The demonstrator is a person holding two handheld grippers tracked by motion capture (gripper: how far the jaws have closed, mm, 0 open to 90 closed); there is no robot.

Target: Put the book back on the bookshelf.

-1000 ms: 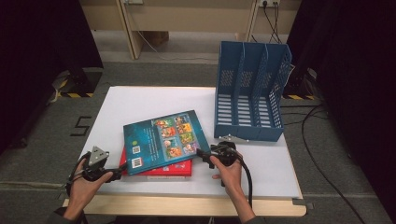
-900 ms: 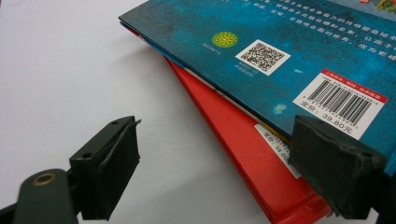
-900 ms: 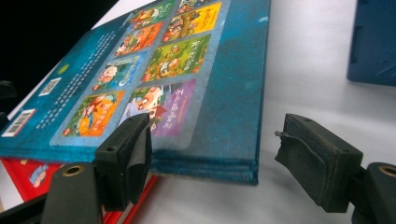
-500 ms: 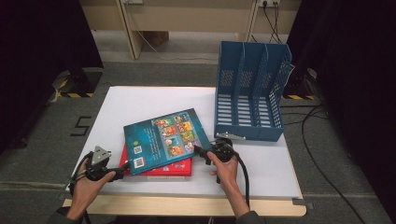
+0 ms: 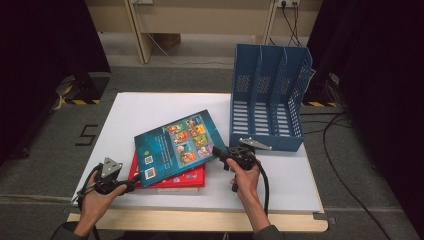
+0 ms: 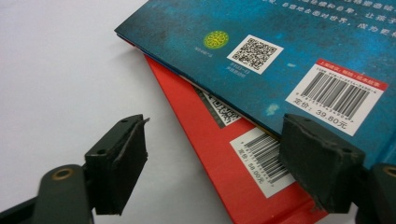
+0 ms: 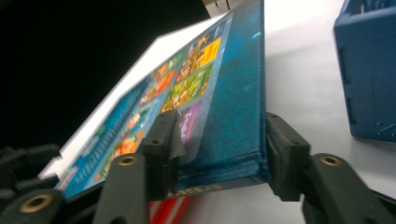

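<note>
White table (image 5: 150,107): lying under everything, its near edge showing as a wooden strip.

Blue file rack (image 5: 270,95): standing upright at the table's far right, its open slots facing up, well apart from the books.

Blue book (image 5: 175,145): lying on top of the red book near the table's front, back cover up, its long axis running diagonally from near left to far right. One short end is pointing toward the rack; the other, bearing the barcode, is overhanging the red book at the near left. In the right gripper view its right-hand edge is sitting raised off the table.

Red book (image 5: 192,177): lying flat beneath the blue one, its long axis running along the table's front edge.

Right gripper (image 5: 218,151): jaws having just been closing, now standing partly closed around the blue book's (image 7: 233,93) right corner, one pad pressing on the cover and the other against the edge.

Left gripper (image 6: 212,163): jaws standing wide open and holding nothing, hovering at the near-left corner of the books, one jaw over the table and the other at the blue book's barcode corner.
</note>
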